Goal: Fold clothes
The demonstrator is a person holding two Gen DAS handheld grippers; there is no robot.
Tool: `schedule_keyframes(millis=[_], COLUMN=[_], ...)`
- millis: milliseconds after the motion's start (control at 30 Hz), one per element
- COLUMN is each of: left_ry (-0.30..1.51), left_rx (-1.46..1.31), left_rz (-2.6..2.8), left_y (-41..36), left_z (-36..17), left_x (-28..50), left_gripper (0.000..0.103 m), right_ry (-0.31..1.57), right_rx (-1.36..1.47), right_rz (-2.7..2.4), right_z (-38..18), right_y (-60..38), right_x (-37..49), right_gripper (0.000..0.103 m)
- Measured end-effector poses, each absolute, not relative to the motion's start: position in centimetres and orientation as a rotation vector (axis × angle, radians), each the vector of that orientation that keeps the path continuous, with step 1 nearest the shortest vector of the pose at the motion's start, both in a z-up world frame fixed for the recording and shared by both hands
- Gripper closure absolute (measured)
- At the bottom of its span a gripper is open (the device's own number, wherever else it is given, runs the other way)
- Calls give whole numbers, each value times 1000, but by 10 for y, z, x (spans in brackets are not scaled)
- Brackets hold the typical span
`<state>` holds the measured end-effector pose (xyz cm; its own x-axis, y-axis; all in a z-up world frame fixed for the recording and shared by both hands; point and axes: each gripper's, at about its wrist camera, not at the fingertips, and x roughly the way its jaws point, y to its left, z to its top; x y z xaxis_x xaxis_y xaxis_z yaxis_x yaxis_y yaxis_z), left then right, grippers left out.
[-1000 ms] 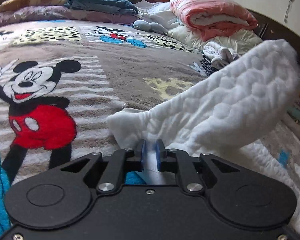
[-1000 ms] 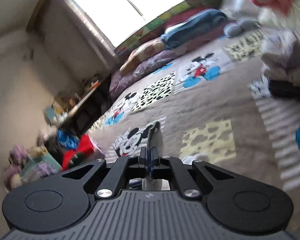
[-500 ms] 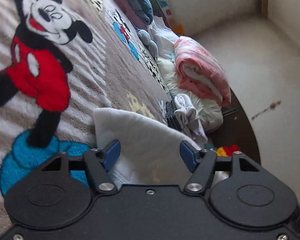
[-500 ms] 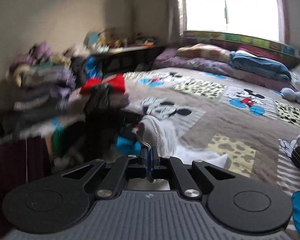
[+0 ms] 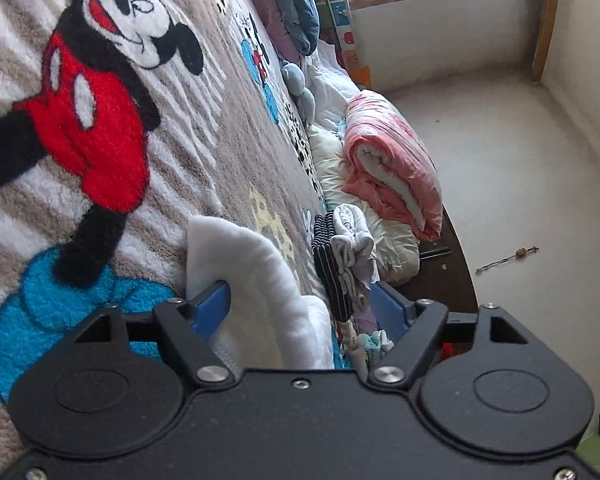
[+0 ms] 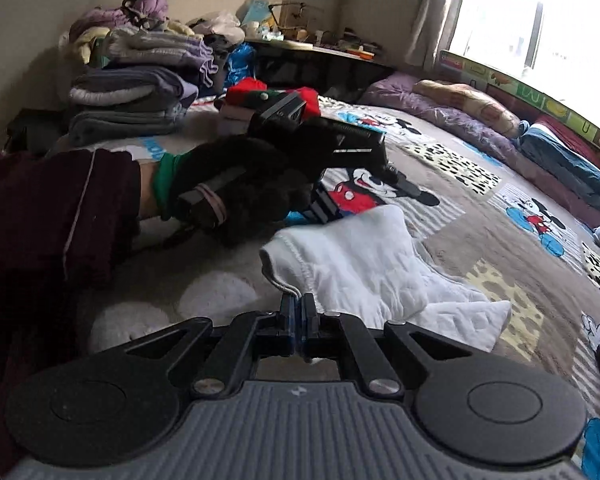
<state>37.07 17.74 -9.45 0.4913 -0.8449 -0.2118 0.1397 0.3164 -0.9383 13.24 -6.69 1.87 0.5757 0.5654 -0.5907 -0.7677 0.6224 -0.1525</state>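
Observation:
A white quilted garment [image 6: 360, 264] lies partly folded on the Mickey Mouse blanket [image 6: 480, 208]. My right gripper [image 6: 297, 316] is shut on its hemmed edge and holds that edge a little above the bed. My left gripper [image 5: 300, 304] is open, its blue pads on either side of the garment's [image 5: 256, 280] fold without pinching it. In the right wrist view the left gripper [image 6: 332, 140], held by a black-gloved hand [image 6: 236, 184], sits just behind the garment.
A folded pink quilt [image 5: 392, 160] and small folded clothes [image 5: 344, 256] lie at the bed's edge. Stacks of folded clothes [image 6: 132, 92] stand at the far corner. Pillows [image 6: 460, 100] and a blue garment [image 6: 568, 160] line the window side.
My left gripper opened and let go of the garment, then tilted over toward the bed's edge. My right gripper swung round with the hem still pinched, and the garment settled onto the blanket.

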Motion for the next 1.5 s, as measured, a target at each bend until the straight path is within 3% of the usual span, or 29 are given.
schedule_keyframes(millis=[500,667,800,1000,1167,1500], left_ry=[833,829,822,815,807,782], left_rx=[-857,-837,-826,-802,-770,-647], left_rz=[-730,-721,-711,-699,-694,-659], left_y=[156,153,150,145,141,147], left_z=[-89,-88,-87,-87,-85,-60], left_x=[368,368,368,366,364,341], left_gripper=[30,30,30,30,30,26], right_ry=[638,629,555,622,785,752], right_rx=[-623,-432,-446,-641,-309,-16], right_rz=[847,800,859,901,839,773], right_z=[-6,18,33,-15,-38,-59], right_y=[-35,-50,-32,6,-45,-71], right_x=[122,122,95,75,108,110], right_gripper=[98,96,95,91,91,91])
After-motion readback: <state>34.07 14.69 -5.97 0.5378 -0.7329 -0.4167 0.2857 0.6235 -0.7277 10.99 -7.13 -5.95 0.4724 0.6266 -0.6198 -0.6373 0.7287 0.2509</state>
